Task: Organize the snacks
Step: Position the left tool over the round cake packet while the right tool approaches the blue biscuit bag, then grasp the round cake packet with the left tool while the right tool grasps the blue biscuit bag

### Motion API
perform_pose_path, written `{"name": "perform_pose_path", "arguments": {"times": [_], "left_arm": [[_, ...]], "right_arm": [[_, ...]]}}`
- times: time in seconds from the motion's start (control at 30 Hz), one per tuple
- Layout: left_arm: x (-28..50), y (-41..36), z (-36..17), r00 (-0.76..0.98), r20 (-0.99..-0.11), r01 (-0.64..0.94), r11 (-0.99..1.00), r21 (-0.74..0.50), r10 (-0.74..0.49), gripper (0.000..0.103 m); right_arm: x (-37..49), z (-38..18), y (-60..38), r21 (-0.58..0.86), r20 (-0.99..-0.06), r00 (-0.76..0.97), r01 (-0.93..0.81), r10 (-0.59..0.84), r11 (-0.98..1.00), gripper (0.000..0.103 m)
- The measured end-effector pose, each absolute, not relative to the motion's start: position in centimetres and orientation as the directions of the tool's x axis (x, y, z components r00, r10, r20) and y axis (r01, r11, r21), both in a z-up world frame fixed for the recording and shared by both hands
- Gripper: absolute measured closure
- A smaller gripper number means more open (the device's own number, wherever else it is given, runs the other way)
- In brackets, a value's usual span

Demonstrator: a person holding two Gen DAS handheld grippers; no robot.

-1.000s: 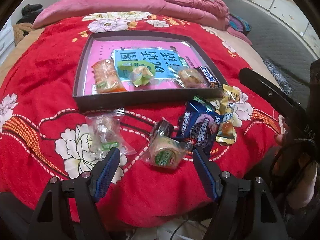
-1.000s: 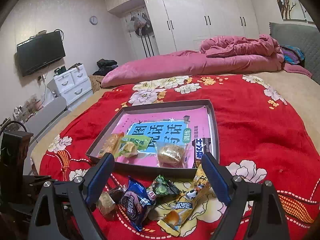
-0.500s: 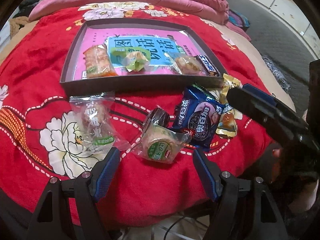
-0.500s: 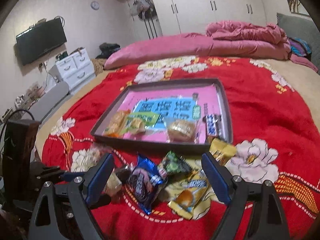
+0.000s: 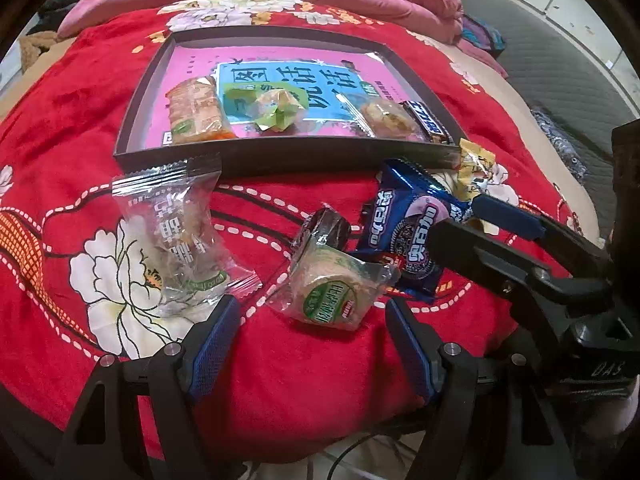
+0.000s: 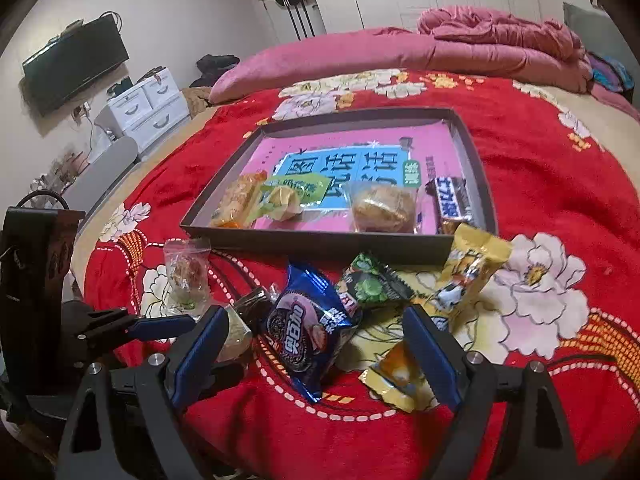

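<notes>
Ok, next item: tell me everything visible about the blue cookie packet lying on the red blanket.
The blue cookie packet is a glossy, puffed foil pouch with crimped ends, printed with white characters and a dark sandwich cookie on a pink patch. It looks sealed and lies flat, face up, on the red blanket, outside the tray. A green packet overlaps its edge on one side and a small dark wrapped snack lies against the other. The right gripper hovers over it, jaws open, not touching.

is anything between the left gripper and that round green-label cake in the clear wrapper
Nothing visible. The left gripper is open, with only bare red blanket before the round green-label cake. A dark round snack lies behind the cake, against it.
</notes>
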State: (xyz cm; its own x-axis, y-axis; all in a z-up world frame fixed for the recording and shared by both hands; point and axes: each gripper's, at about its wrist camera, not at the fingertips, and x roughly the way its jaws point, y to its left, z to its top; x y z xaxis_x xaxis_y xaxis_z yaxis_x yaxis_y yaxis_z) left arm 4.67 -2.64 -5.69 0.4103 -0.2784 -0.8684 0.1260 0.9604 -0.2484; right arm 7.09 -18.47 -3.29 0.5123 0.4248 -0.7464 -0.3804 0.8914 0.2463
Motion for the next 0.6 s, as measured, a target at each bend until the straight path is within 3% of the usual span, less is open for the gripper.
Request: {"name": "perform_pose_path", "arguments": {"times": [0.3, 0.6], "left_arm": [[5.0, -2.4, -6.0, 0.415, -0.868, 0.120, 0.962, -0.246, -0.274, 0.028], [4.9, -2.3, -6.0, 0.421, -0.867, 0.114, 0.964, -0.241, -0.266, 0.029]], "right_arm": [[8.0, -4.8, -18.1, 0.311, -0.767, 0.461, -0.342, 0.447, 0.887, 0.018], [8.5, -5.4, -17.5, 0.322, -0.779, 0.433, -0.345, 0.453, 0.882, 0.038]]}}
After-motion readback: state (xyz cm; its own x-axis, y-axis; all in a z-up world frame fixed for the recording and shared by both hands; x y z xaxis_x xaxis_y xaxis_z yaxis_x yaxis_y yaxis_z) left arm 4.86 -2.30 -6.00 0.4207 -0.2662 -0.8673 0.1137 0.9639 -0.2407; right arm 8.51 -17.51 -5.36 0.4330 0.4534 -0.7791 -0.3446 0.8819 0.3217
